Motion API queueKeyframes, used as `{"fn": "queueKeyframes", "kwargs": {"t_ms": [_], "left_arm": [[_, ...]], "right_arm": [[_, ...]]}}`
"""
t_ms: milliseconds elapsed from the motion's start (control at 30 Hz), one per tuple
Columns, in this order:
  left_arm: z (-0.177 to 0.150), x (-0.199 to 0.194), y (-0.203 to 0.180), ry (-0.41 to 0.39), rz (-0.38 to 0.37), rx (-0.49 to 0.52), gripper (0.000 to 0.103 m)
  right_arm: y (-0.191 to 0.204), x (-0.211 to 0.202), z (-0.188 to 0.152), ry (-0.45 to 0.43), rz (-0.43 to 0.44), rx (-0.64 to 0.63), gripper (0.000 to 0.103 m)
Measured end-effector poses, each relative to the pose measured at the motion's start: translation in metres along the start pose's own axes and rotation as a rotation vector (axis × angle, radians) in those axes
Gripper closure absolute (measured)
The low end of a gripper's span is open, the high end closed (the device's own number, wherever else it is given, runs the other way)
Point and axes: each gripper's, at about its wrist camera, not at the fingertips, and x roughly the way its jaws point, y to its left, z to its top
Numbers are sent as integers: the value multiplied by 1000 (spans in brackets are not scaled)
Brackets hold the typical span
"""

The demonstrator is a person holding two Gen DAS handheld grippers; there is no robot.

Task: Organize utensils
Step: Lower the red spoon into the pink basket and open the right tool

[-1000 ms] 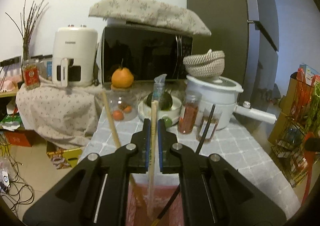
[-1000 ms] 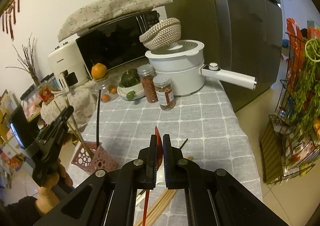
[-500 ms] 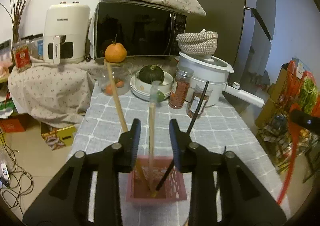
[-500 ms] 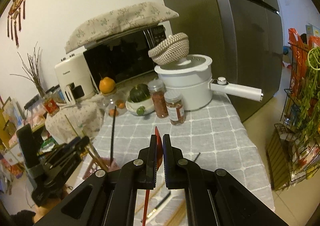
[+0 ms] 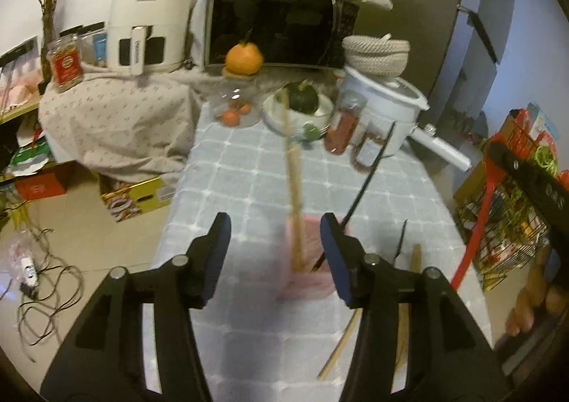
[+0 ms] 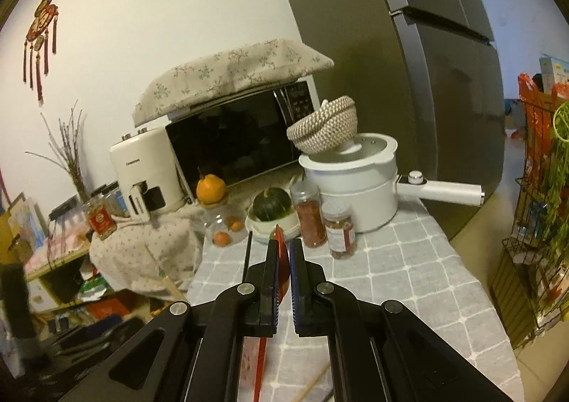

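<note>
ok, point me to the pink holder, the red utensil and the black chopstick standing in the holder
pink holder [image 5: 306, 286]: left wrist view, front wall.
red utensil [image 6: 281, 252]: right wrist view, blade clamped in the right claw.
black chopstick [image 5: 370, 178]: left wrist view, mid shaft above the holder.

Left wrist view: close above the desk's [image 5: 249, 174] near end, facing 12 o'clock along it and tilted down. Right wrist view: near the same end, aimed more level. Both share the microwave [image 5: 281, 21] [image 6: 234, 139], white pot [image 5: 384, 100] [image 6: 359, 188] and checked cloth.
</note>
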Motion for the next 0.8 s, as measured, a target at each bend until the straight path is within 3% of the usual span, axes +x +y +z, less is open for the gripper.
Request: {"fn": "queueKeyframes", "kwargs": {"t_ms": [233,500,667,800], "left_arm": [[-1,0,35,87,63,28,45],[-2,-8,57,104,32,-31,45],[-2,-10,59,113,15,-36,45],[-1,-9,58,121,9,-38,45]], "right_arm": [[16,16,-8,-71,-63,84,98],[25,30,-30,-238,-173,259,98],[42,32,-34,-315,-232,246,97],[66,39,-39,-356,-276,129,97]]}}
